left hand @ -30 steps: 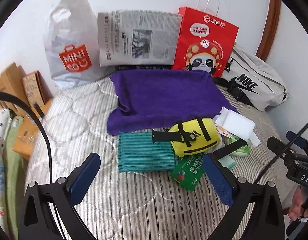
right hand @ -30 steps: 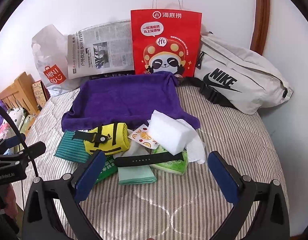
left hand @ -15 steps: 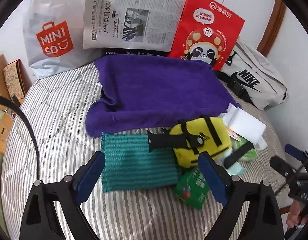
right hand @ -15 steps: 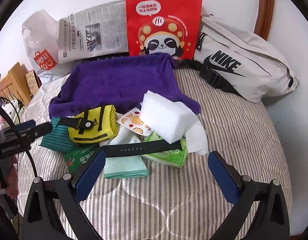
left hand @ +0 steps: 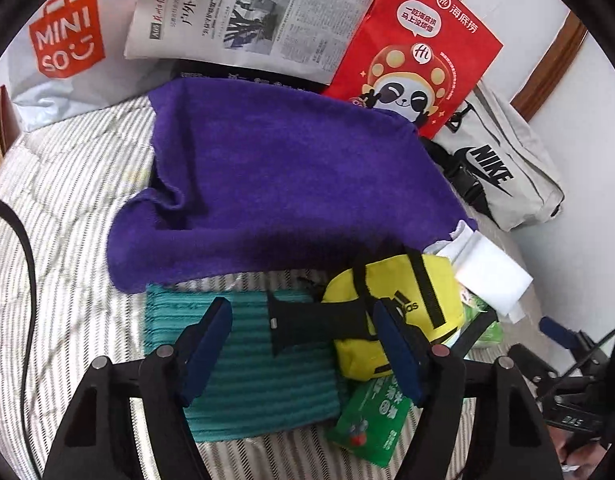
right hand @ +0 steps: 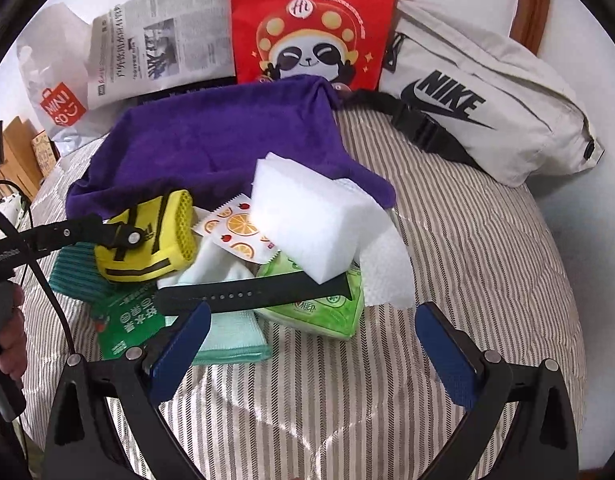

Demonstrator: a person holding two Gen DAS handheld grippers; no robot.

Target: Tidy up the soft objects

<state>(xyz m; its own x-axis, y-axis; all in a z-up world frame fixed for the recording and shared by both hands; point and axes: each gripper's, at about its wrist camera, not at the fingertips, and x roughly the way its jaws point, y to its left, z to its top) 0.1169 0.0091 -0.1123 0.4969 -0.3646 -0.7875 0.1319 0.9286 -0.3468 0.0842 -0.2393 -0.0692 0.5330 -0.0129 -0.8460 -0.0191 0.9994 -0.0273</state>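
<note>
A pile of soft things lies on the striped bed. A purple towel (left hand: 275,184) is at the back, a teal cloth (left hand: 251,376) and a yellow pouch (left hand: 399,304) with a black strap in front. My left gripper (left hand: 303,348) is open, low over the teal cloth, its jaws either side of the pouch's strap. In the right wrist view I see the white sponge block (right hand: 307,216), a black band (right hand: 251,292), a green tissue pack (right hand: 319,312) and a mint cloth (right hand: 231,340). My right gripper (right hand: 315,348) is open, just in front of the pile.
A Miniso bag (left hand: 63,48), a newspaper (left hand: 247,12), a red panda bag (left hand: 419,48) and a white Nike bag (right hand: 483,108) stand along the back wall. A green packet (left hand: 371,420) lies by the yellow pouch. Wooden furniture (right hand: 23,148) is at the left.
Both grippers have moved forward and down toward the pile. The left gripper's jaws now stand narrower, around the pouch's strap over the teal cloth. Nothing has been picked up.
</note>
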